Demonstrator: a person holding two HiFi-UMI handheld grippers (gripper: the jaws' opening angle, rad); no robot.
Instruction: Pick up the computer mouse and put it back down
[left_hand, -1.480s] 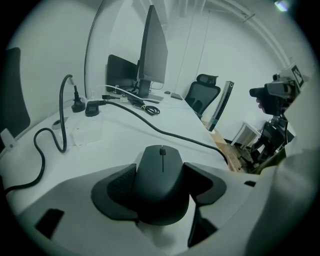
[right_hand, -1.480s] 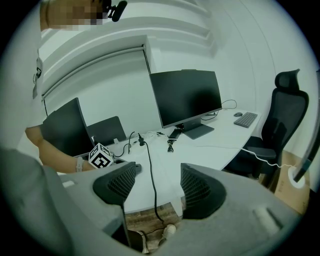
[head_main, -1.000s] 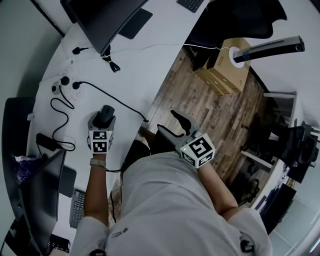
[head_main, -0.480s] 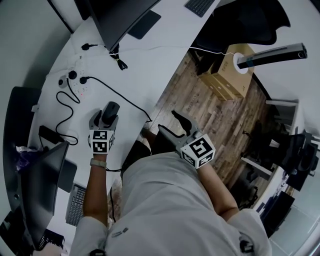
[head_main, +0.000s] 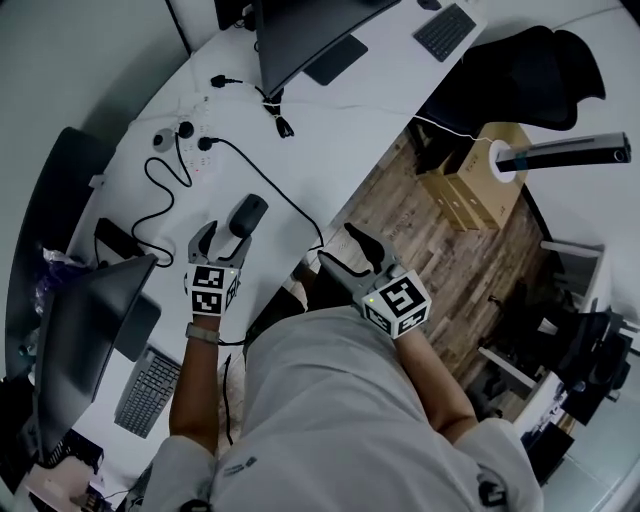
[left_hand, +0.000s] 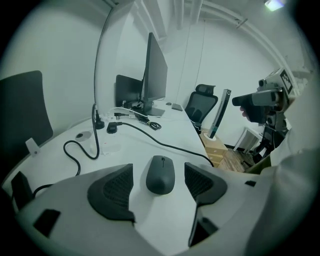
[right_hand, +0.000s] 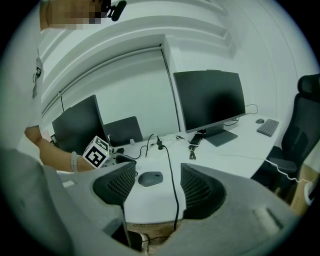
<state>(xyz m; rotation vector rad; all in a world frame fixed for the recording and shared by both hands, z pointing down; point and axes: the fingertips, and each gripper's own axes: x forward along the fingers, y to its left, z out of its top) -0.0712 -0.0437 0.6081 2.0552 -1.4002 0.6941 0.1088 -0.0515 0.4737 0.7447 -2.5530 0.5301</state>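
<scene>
We see a dark grey, rounded computer mouse (head_main: 247, 214) lying flat on a white curved desk (head_main: 330, 120), near the desk's front edge. The left gripper (head_main: 222, 240) sits just behind it with its jaws spread wide. In the left gripper view the mouse (left_hand: 160, 174) lies between the two ribbed black pads (left_hand: 112, 190), with a clear gap on each side, so neither pad touches it. A thin black cable (head_main: 285, 197) crosses the desk just beside the mouse, running back toward a white power strip (head_main: 180, 140). The right gripper (head_main: 350, 252) hangs off the desk's edge above a wood-plank floor (head_main: 400, 200), its jaws also wide and holding nothing, well apart from the mouse. A black monitor (head_main: 300, 35) stands farther back on the desk.
</scene>
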